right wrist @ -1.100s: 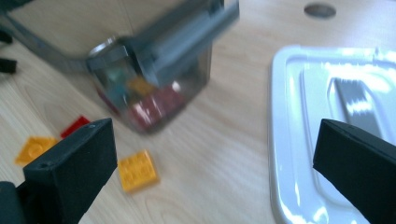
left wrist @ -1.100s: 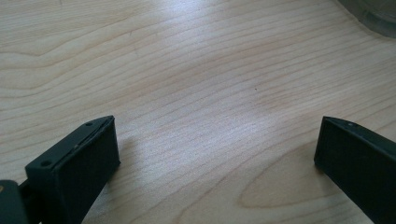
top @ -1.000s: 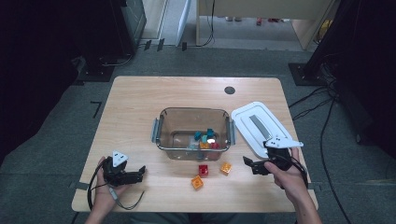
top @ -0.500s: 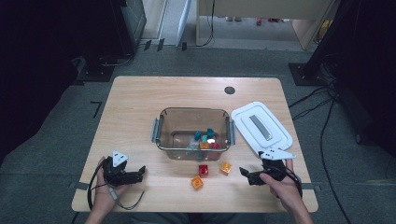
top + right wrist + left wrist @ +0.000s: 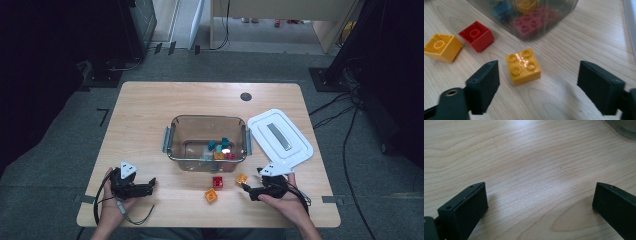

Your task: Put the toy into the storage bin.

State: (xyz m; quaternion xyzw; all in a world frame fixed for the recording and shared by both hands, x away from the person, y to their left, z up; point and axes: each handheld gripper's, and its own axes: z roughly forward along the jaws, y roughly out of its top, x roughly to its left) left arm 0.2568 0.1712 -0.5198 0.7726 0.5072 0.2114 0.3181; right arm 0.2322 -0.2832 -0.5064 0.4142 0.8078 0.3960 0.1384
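Right gripper view: right tongs (image 5: 537, 87) closing, pads apart, straddling yellow four-stud plastic brick (image 5: 523, 66) on wooden bench (image 5: 579, 45), not touching. Next: lower, clamp. Left tongs (image 5: 539, 202) apart, empty.

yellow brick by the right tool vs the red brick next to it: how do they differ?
The yellow brick sits studs up; the red brick lies turned over, showing its hollow underside. The yellow brick lies ahead of the right tool, in line with the gap between its open jaws and untouched; the red brick lies farther off, nearer the clear container. Both are square, similar in size and rest on the table.
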